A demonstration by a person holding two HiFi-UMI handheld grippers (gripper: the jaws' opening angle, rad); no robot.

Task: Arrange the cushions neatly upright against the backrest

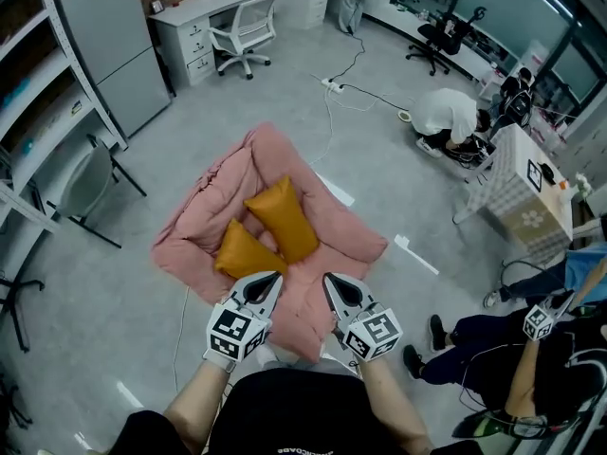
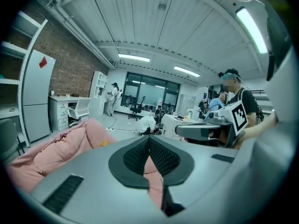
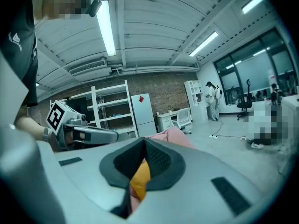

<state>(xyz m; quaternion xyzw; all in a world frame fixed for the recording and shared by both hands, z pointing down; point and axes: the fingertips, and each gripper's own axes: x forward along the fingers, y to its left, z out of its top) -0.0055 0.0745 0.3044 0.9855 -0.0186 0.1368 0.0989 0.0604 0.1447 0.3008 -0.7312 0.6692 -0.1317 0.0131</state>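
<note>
Two orange cushions lie on a pink floor sofa (image 1: 204, 211): one (image 1: 282, 218) slants across the middle, the other (image 1: 243, 252) lies nearer me at its left. The sofa's raised padded rim (image 1: 270, 148) runs along the far side. My left gripper (image 1: 274, 280) and right gripper (image 1: 328, 281) hover side by side over the sofa's near edge, both shut and holding nothing. In the left gripper view the closed jaws (image 2: 149, 140) point over the pink padding (image 2: 56, 150). Past the closed jaws (image 3: 143, 143) in the right gripper view, a strip of orange cushion (image 3: 140, 177) shows.
A grey fridge (image 1: 114, 41), shelving and a folding chair (image 1: 85, 186) stand at the left. A desk with a white office chair (image 1: 244, 28) is at the back. A cable and power strip (image 1: 332, 85) lie on the floor. A crouched person (image 1: 446, 117), a checkered table (image 1: 522, 197) and a seated person (image 1: 493, 349) are at the right.
</note>
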